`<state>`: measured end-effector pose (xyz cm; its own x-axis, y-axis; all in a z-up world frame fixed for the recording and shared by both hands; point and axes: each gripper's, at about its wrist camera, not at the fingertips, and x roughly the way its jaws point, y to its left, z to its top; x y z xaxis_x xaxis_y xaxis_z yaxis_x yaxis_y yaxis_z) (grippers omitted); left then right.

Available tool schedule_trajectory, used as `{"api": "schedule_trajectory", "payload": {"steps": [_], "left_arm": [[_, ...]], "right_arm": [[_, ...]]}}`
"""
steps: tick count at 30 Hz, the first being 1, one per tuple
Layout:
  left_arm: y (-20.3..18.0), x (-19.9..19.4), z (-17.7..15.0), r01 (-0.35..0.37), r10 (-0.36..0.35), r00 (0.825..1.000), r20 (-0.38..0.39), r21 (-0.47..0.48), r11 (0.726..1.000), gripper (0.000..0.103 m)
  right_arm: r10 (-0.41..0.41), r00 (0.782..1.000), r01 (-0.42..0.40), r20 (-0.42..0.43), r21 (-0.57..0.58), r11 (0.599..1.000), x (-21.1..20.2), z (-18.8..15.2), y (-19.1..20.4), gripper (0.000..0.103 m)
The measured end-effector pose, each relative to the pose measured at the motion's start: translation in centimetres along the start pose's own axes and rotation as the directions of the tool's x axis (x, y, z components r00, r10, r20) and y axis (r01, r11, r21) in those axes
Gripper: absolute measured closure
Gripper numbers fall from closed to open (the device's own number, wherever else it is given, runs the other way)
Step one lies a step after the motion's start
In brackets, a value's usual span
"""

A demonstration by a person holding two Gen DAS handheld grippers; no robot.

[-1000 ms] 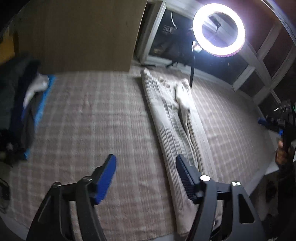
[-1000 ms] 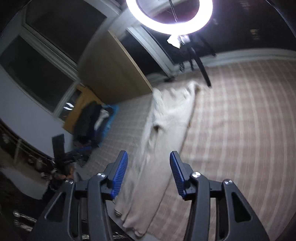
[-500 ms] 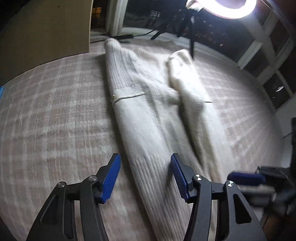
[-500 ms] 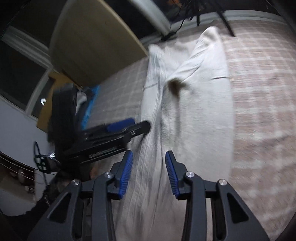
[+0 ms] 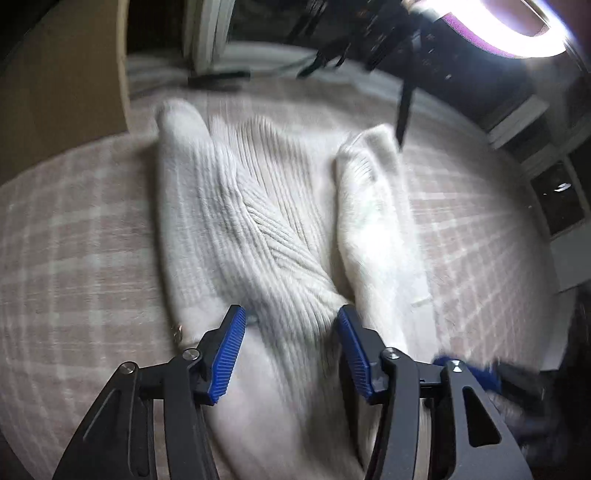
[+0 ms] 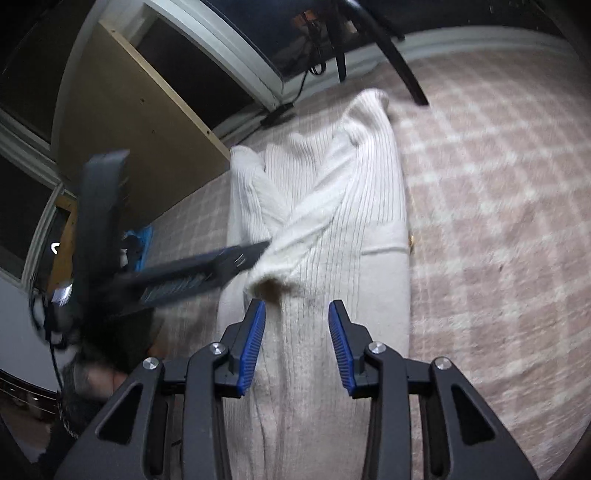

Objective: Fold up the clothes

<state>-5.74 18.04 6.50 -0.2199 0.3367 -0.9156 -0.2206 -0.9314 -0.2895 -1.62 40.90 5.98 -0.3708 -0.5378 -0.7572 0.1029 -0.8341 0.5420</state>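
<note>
The cream ribbed sweater (image 6: pixel 332 206) lies as a long narrow strip on the plaid bedcover (image 6: pixel 498 221), its long axis running straight away from both claws, sleeves crossed over its middle. The right gripper (image 6: pixel 296 341) and the left gripper (image 5: pixel 290 350) hover above its near half, jaws spread and empty, about equally near. A wooden board (image 6: pixel 122 122) and dark windows (image 6: pixel 229 29) stand beyond the far end.

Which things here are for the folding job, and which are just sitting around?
For the job:
- white ribbed sweater, lying long on the checked bedcover
- left gripper, jaws open over it
- right gripper, jaws open over it

Just lying about:
- ring light
- tripod legs
- wooden board
- blue thing, too blurred to name
</note>
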Motion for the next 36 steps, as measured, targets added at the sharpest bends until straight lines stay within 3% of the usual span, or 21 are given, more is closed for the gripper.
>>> {"api": "schedule_trajectory", "payload": {"steps": [7,9,11,13,16,19,22,24,25,26,28,31,33,36], "left_arm": [[-2.5,1.2,1.4,-0.110,0.110,0.994,-0.001,0.110,0.988,0.053],[-2.5,1.1,1.4,-0.115,0.114,0.993,0.013,0.124,0.986,0.064],[-1.7,0.7,1.7,-0.094,0.093,0.995,0.019,0.099,0.991,0.086],[0.0,0.0,2.1,-0.015,0.015,1.000,0.009,0.039,0.999,0.092],[1.9,-1.6,2.0,0.062,-0.062,0.998,0.028,-0.014,0.998,0.093],[3.4,-3.4,1.6,0.123,-0.121,0.991,0.057,-0.044,0.991,0.093],[3.3,-4.0,0.8,0.159,-0.155,0.986,0.068,-0.054,0.986,0.093],[3.8,-4.2,0.6,0.218,-0.211,0.974,0.087,-0.082,0.972,0.092],[4.0,-3.7,0.8,0.251,-0.243,0.966,0.084,-0.106,0.962,0.087],[4.2,-2.5,1.7,0.261,-0.255,0.965,0.069,-0.116,0.958,0.081],[4.7,-1.5,1.8,0.243,-0.239,0.970,0.040,-0.123,0.962,0.079],[5.2,-4.4,0.8,0.210,-0.195,0.968,0.155,-0.085,0.974,0.079],[5.2,-5.1,0.6,0.222,-0.209,0.956,0.205,-0.045,0.974,0.079],[4.3,-3.3,1.1,0.253,-0.244,0.953,0.182,-0.028,0.967,0.079]], "right_arm": [[0.025,1.000,-0.025,0.011,-0.026,0.999,-0.5,-0.7,0.3,0.063],[0.040,0.999,-0.040,0.007,-0.030,0.999,-0.5,-0.7,0.7,0.059],[0.032,0.999,-0.032,-0.009,-0.051,0.998,0.1,-0.7,1.4,0.059],[0.019,0.999,-0.021,-0.028,-0.081,0.997,0.9,-0.8,2.1,0.059],[-0.049,0.998,0.046,-0.026,-0.121,0.992,1.9,-1.2,2.7,0.059],[0.001,1.000,0.001,0.020,-0.074,0.997,0.9,-1.0,1.9,0.062],[0.016,0.997,-0.014,0.076,-0.037,0.999,0.4,-0.3,1.5,0.079],[0.038,0.998,-0.035,0.054,-0.047,0.998,1.7,0.1,1.7,0.080],[0.034,0.999,-0.034,-0.011,-0.055,0.998,3.8,0.2,1.8,0.080],[0.030,0.999,-0.031,-0.022,-0.054,0.998,4.0,0.5,1.7,0.081],[0.022,0.999,-0.024,-0.040,-0.051,0.998,4.4,0.9,1.3,0.081],[0.026,0.999,-0.024,0.026,-0.074,0.997,0.6,1.3,1.0,0.081],[0.032,0.998,-0.027,0.062,-0.079,0.997,-1.3,1.7,0.5,0.081],[-0.036,0.994,0.042,0.103,-0.058,0.997,-1.9,3.2,-1.0,0.081]]}}
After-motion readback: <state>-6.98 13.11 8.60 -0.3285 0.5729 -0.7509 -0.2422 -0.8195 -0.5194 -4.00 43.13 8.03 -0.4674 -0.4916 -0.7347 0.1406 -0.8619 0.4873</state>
